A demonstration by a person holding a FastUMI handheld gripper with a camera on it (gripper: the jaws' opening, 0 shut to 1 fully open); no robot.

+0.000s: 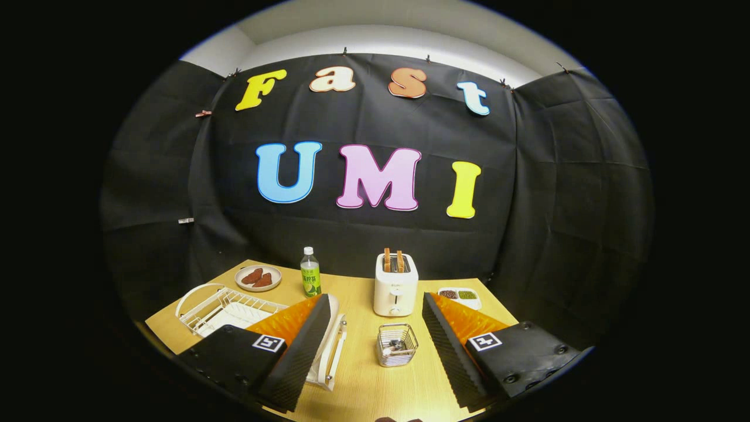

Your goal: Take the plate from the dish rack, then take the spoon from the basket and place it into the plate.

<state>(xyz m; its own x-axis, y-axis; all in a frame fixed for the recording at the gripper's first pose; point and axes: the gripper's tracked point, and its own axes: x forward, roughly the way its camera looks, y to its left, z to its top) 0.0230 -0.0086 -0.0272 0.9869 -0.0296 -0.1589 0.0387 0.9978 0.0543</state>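
The gripper (pixel 375 346) hangs above the near edge of the table (pixel 357 387), its jaws spread wide and empty. Between the fingers stands the wire basket (pixel 397 344) with the spoon (pixel 396 344) inside; its direction cannot be made out. The plate (pixel 331 328) stands on edge in the dish rack (pixel 225 309) to the left, its long axis running near to far, partly behind the left finger.

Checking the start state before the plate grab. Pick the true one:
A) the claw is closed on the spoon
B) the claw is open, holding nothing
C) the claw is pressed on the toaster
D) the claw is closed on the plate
B: the claw stands spread wide above the table, the wire basket lying between its fingers untouched, with the dish rack behind one finger.
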